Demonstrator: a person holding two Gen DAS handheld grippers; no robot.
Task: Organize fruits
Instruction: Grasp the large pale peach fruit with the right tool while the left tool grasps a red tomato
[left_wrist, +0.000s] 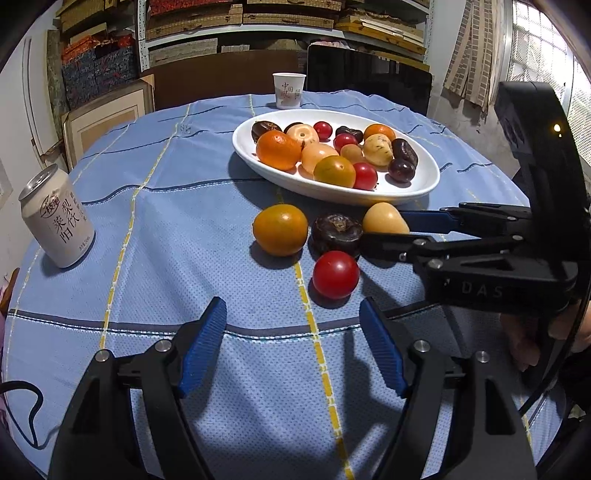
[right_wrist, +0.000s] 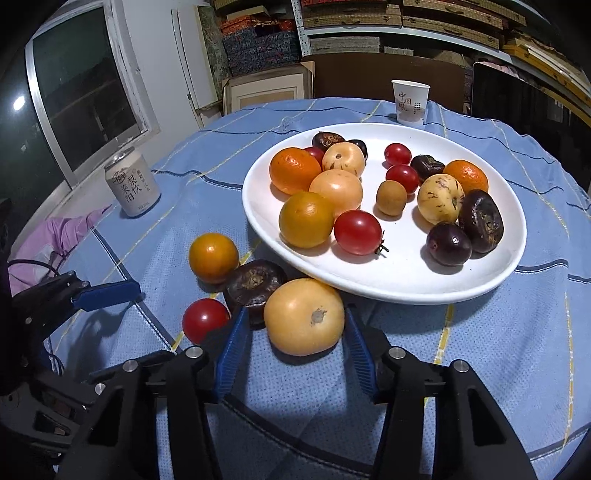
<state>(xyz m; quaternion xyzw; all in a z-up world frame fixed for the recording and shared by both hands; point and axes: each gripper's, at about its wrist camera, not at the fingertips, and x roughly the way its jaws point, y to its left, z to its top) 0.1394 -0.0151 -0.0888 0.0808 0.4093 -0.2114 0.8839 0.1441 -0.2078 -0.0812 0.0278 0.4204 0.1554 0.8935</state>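
On the blue checked tablecloth (right_wrist: 480, 350), just in front of the white oval plate (right_wrist: 509, 254), you have four loose fruits; the pale yellow-orange one (right_wrist: 304, 316) is your current piece. Your right gripper (right_wrist: 293, 345) brackets it, blue pads at either flank, apparently touching or just short of contact; I cannot confirm a firm clamp. Your left gripper (left_wrist: 293, 345) stands wide open and empty, short of the red tomato (left_wrist: 335, 274).

Judged handling: light, round, smooth-skinned, liable to roll or squirt out, likely to bruise under hard pressure. Grip across its widest girth, moderately.

Appearance: squat, glossy, a small grey-brown calyx scar facing you. It touches the dark brown fruit (right_wrist: 255, 284); the orange fruit (right_wrist: 213, 257) lies beyond.
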